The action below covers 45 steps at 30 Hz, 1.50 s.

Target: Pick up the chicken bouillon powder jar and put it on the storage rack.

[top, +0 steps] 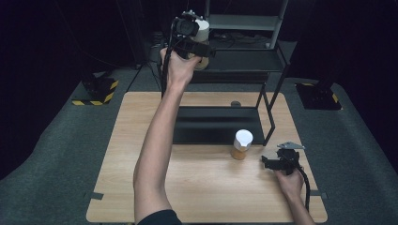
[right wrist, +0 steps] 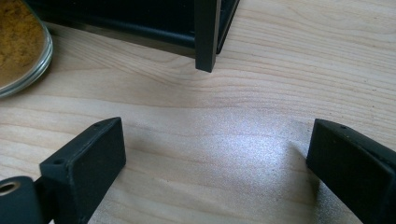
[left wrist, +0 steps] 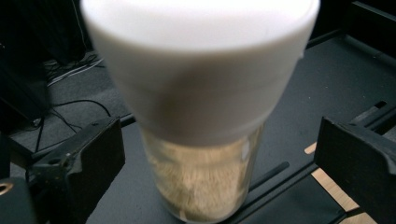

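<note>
Reaching up and far over the tabletop (top: pixel 141 187), the left gripper (top: pixel 199 44) is hovering around a white-capped jar (top: pixel 202 35) that is standing upright on the upper shelf of the black rack (top: pixel 244 61). Its fingers (left wrist: pixel 79 163) are spread wide, 1 on each side of the jar and clear of the glass, so the jar is released and resting on the shelf by its own weight; the wide gap seems meant to let the gripper pull back without tipping it. Pale powder is showing through the glass (left wrist: pixel 205 186) below the cap.

Nearer, at the right, the right gripper (top: pixel 270 161) is resting low over the tabletop with its fingers (right wrist: pixel 88 158) released and nothing between them, probably waiting its turn. Just to its left a 2nd jar (top: pixel 241 145) with a white cap and orange-brown filling is standing on the tabletop, close to the rack's front leg (right wrist: pixel 206 37). That leg and the rack's lower shelf are standing between this jar and the upper shelf, so lifting it would likely call for a path around the frame.
</note>
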Each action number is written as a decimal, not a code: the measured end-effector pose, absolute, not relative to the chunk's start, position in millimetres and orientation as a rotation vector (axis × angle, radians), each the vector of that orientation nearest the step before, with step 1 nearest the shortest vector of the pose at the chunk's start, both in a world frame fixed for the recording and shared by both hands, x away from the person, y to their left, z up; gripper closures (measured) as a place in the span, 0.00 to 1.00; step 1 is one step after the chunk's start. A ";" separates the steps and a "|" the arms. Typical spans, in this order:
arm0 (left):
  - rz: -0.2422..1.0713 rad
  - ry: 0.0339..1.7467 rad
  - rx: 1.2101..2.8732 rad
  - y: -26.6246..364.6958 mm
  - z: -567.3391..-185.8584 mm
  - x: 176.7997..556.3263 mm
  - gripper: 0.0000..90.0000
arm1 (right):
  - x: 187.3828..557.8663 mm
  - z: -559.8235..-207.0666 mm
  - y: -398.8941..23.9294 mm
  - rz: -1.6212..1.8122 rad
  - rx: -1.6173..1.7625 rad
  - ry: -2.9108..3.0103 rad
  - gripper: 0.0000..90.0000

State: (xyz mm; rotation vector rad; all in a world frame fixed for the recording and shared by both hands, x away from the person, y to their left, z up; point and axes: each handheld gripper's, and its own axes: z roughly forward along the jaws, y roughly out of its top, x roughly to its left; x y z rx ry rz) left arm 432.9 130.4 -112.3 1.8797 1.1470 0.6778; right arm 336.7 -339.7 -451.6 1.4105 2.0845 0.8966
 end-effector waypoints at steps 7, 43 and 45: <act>0.672 1.126 1.878 139.9 -115.9 421.0 0.02 | 336.7 -451.6 -339.7 0.897 1.411 2.084 0.04; 0.602 1.015 1.885 173.9 -185.6 368.1 0.04 | 336.7 -451.5 -339.4 0.896 1.410 2.084 0.04; 0.615 1.014 1.890 175.0 -191.5 362.9 0.04 | 336.7 -451.5 -339.3 0.896 1.411 2.084 0.04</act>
